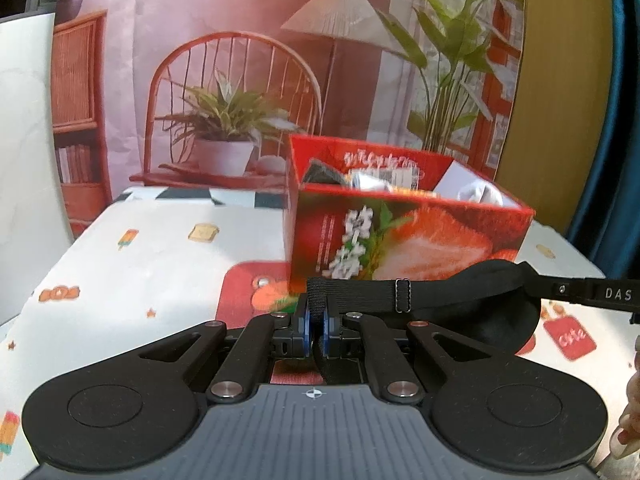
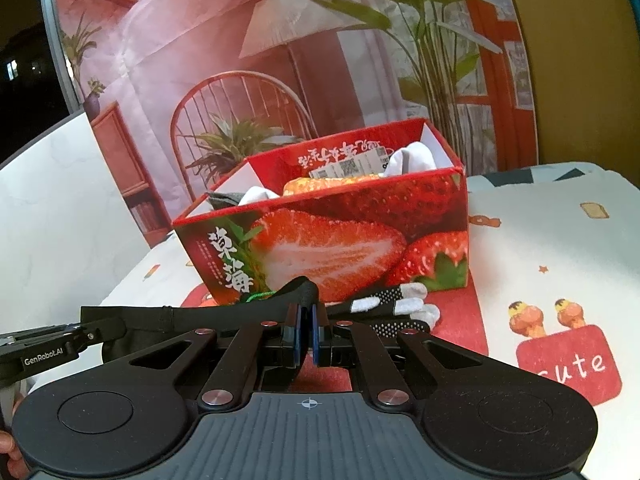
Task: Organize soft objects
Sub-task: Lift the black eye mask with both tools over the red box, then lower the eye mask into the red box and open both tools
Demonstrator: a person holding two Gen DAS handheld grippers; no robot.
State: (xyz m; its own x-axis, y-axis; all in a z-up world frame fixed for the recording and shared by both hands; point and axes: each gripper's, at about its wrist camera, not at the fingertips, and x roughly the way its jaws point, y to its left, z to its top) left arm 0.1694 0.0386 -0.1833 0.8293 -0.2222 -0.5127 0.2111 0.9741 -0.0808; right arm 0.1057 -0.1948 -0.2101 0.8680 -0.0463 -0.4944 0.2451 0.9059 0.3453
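Note:
A black eye mask (image 1: 492, 304) with an elastic strap (image 1: 368, 298) hangs stretched between both grippers, just in front of a red strawberry-print box (image 1: 400, 236). My left gripper (image 1: 316, 308) is shut on the strap's end. In the right wrist view my right gripper (image 2: 306, 316) is shut on the mask's black fabric (image 2: 200, 316). The box (image 2: 328, 248) holds white cloth items (image 2: 416, 158), a grey one and a labelled packet. A black-and-white glove (image 2: 394, 304) lies on the table at the foot of the box.
The table wears a white cloth with small printed pictures (image 1: 132, 264) and red patches. A printed backdrop of a chair, lamp and plants (image 1: 240, 80) hangs behind it. A white board (image 1: 24, 160) stands at the left. A person's fingers (image 1: 628, 420) show at the right edge.

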